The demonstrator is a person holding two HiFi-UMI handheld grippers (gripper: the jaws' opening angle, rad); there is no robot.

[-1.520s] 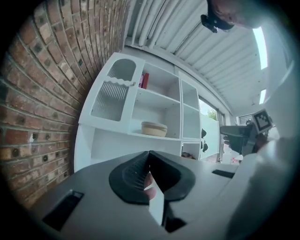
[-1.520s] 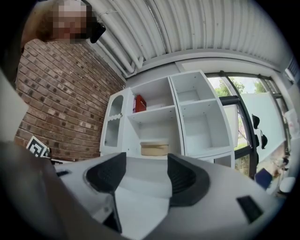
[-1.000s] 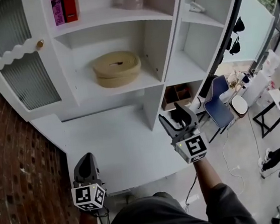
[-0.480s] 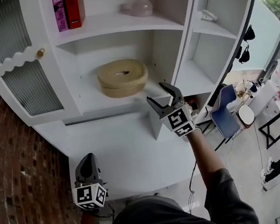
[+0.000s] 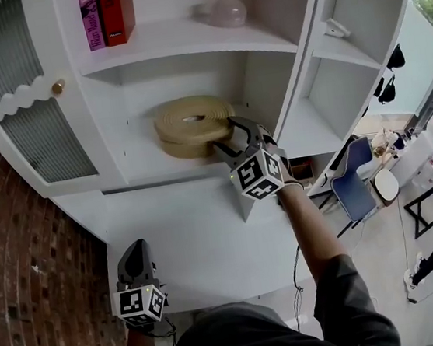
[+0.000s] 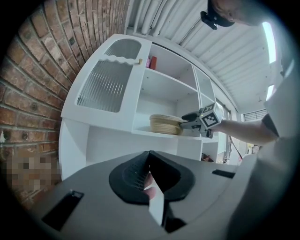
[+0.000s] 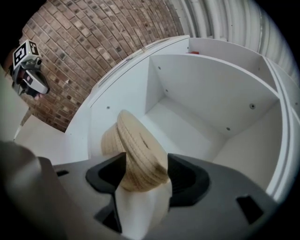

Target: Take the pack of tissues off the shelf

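The tissue pack (image 5: pixel 187 125) is a round, tan, woven-looking roll lying flat in the middle shelf compartment (image 5: pixel 144 160). My right gripper (image 5: pixel 225 133) is open at the pack's right edge, one jaw on either side of the rim. In the right gripper view the pack (image 7: pixel 138 150) fills the gap of my right gripper (image 7: pixel 143 161), and I cannot tell whether the pads touch it. My left gripper (image 5: pixel 134 250) hangs low at the counter's front left, shut and empty; in its own view my left gripper (image 6: pixel 150 157) faces the shelf and the pack (image 6: pixel 165 124).
Red and pink books (image 5: pixel 107 13) and a clear glass vase (image 5: pixel 224 9) stand on the shelf above. A ribbed-glass cabinet door (image 5: pixel 31 128) is at the left, beside a brick wall (image 5: pixel 17 271). A white counter (image 5: pixel 194 241) lies below; a blue chair (image 5: pixel 359 182) stands at right.
My right gripper rose from beside the counter's right edge and moved left into the middle compartment, ending with its jaws around the pack's rim. The left gripper stayed put.
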